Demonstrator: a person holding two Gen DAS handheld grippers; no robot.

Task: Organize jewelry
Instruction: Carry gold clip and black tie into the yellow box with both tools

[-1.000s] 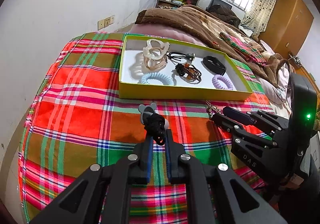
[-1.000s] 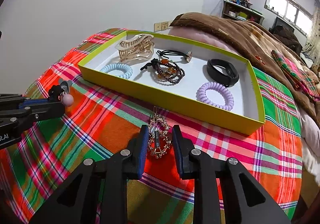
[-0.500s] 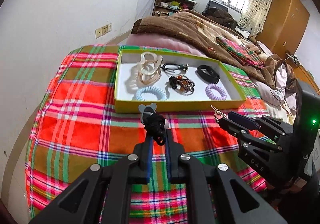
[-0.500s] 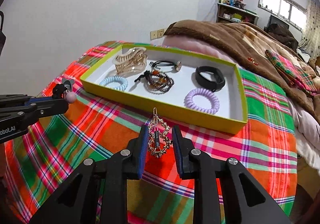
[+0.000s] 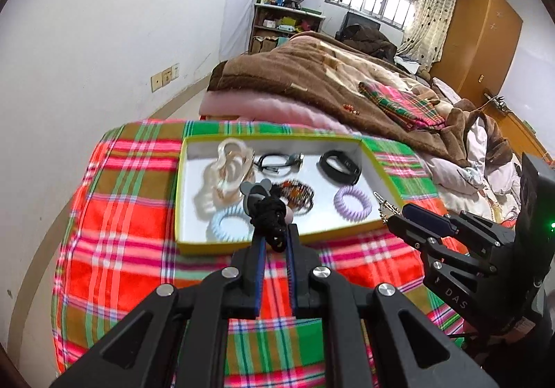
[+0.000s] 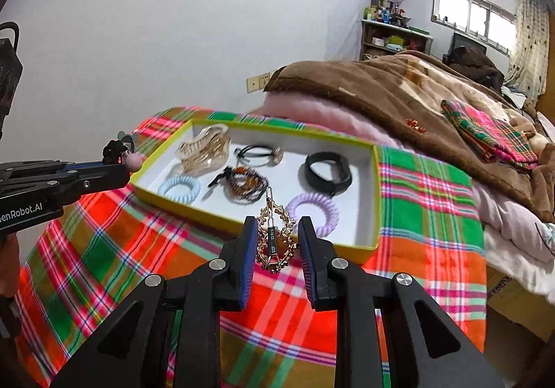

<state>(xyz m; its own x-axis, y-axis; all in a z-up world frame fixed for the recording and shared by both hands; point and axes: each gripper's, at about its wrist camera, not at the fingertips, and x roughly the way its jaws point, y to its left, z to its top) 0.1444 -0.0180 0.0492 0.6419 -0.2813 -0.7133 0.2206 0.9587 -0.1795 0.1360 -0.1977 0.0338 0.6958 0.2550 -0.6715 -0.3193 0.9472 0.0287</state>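
A yellow-rimmed white tray (image 5: 267, 246) (image 6: 376, 200) lies on a plaid cloth. It holds a clear claw clip (image 5: 230, 173), blue (image 5: 230, 226) and purple (image 5: 352, 202) coil ties, a beaded bracelet (image 6: 246, 181), a black band (image 6: 327, 173) and a black elastic (image 6: 258, 153). My left gripper (image 5: 274, 238) is shut on a black hair tie with a grey charm (image 5: 267, 211), held above the tray's near edge. My right gripper (image 6: 275, 238) is shut on a gold chain bracelet (image 6: 275, 238), held above the tray's near right.
The plaid cloth (image 5: 121, 221) drops off at its left and near edges. A white wall stands to the left. A bed with a brown blanket (image 5: 312, 75) lies behind the tray. A wardrobe (image 5: 478, 41) is at the far right.
Both grippers have risen and moved away from the cloth, each still holding its item. The tray now looks smaller and farther below.
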